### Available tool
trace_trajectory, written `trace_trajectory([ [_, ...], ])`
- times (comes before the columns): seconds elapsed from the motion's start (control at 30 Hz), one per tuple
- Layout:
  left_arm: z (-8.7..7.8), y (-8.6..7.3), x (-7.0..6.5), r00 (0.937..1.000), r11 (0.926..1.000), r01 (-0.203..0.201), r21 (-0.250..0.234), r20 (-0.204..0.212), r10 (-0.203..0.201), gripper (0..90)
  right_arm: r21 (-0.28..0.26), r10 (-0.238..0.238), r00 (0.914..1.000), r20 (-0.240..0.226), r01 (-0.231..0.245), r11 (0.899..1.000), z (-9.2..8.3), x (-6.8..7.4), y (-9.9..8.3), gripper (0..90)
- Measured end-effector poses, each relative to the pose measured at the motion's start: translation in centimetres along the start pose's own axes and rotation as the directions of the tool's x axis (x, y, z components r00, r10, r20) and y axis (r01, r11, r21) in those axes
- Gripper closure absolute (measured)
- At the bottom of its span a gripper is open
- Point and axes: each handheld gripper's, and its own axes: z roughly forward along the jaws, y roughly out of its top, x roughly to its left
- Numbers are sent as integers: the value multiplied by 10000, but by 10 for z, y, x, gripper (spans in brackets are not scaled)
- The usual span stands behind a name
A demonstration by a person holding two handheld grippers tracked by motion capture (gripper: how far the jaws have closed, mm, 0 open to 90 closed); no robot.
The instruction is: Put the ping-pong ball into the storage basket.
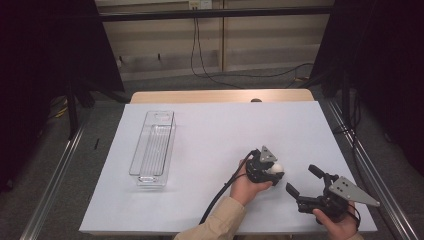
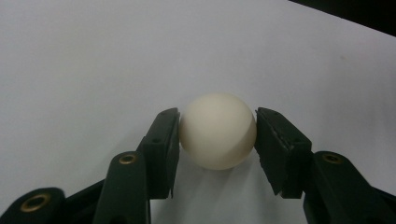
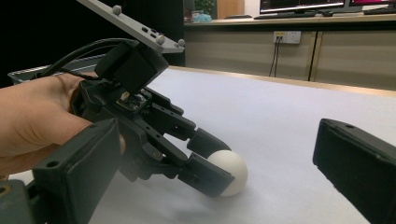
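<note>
High view, table: a broad matte white sheet (image 1: 210, 145) is laid over a pale wooden tabletop (image 1: 220, 95), whose far edge is seen beyond the sheet.
High view, container: a clear, long, rectangular plastic bin (image 1: 153, 147) with ribbed walls is stood on the left part of the sheet, well apart from both grippers.
High view, left gripper: the black, angular left gripper (image 1: 272, 172), held in a hand in a tan sleeve, is pointed down at the sheet, with a small, smooth, cream-white ball (image 1: 276, 168) at its tip.
High view, right gripper: the black right gripper (image 1: 301, 181), topped by a grey three-cornered plate, is held near the ball, its jaws spread wide apart with nothing between them.
Left gripper view, grip: the ball (image 2: 217, 130) is clamped between the two flat black pads (image 2: 164, 140), one pressed on each side; its matte round surface rests on the white sheet.
Right gripper view, ball: the ball (image 3: 232, 171) is seen on the sheet, pinched at the tip of the left gripper (image 3: 212, 161).
Right gripper view, own jaws: two blocky black jaws are seen far apart at either edge, blurred by closeness.
</note>
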Motion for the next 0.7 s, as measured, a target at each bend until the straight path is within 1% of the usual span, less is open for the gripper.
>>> trace_trajectory([
  [0.03, -1, 0, 0, 10000, 10000, 12, -24, -5, -12, 509, -13, -1, 10000, -7, 1, 10000, 0, 0, 0, 6],
  [0.07, -2, 0, 0, 9999, 9999, -48, 105, -122, 49, 508, -9, -3, 10000, 12, 3, 10000, 0, 0, 0, 6],
  [0.1, -3, 1, 0, 9999, 9998, -49, 167, -129, 51, 509, -10, 18, 10000, 17, -18, 10000, 0, 0, 0, 6],
  [0.13, -2, 0, 1, 9999, 10000, 12, 64, -110, -11, 509, -10, 18, 10000, 17, -18, 10000, 0, 0, 0, 6],
  [0.17, -3, 0, 1, 9999, 10000, 50, 83, -125, -49, 509, 2, 12, 10000, 15, -12, 10000, 0, 0, 0, 6],
  [0.2, -5, 1, 1, 9998, 9998, 26, 216, -172, -23, 509, -8, 7, 10000, 10, -7, 10000, 0, 0, 0, 6],
  [0.27, -6, 0, 2, 9998, 9998, 151, 96, -109, -150, 509, -27, -30, 10000, 7, 30, 10000, 0, 0, 0, 6],
  [0.33, -6, 0, 2, 9998, 9998, 195, -58, -26, -195, 509, -4, 26, 10000, 9, -26, 10000, 0, 0, 0, 6],
  [0.37, -8, 0, 3, 9998, 9998, 170, 66, -122, -170, 509, 3, 14, 10000, 3, -14, 10000, 0, 0, 0, 6],
  [0.4, -9, 0, 3, 9997, 9996, 204, 172, -97, -203, 509, 2, 11, 10000, 4, -11, 10000, 0, 0, 0, 6],
  [0.43, -10, 0, 3, 9997, 9996, 209, 166, -86, -207, 509, -22, 65, 10000, 35, -65, 10000, 0, 0, 0, 6],
  [0.5, -11, -1, 4, 9994, 9994, 344, 44, -94, -343, 509, -33, 11, 10000, 18, -11, 10000, 0, 0, 0, 6],
  [0.57, -13, -1, 4, 9991, 9992, 389, 87, -150, -388, 509, -53, 101, 9999, 33, -101, 9999, 1, 1, 0, 6],
  [0.63, -16, -1, 6, 9993, 9993, 363, 105, -132, -362, 509, -56, 49, 10000, 62, -49, 10000, 1, 0, 0, 6],
  [0.67, -17, -1, 6, 9987, 9988, 487, 86, -176, -485, 509, -51, 73, 9999, 72, -73, 10000, 1, 0, 0, 6],
  [0.7, -17, -2, 7, 9986, 9988, 495, 32, -174, -494, 509, -42, 77, 9999, 70, -76, 10000, 1, 1, 0, 6],
])
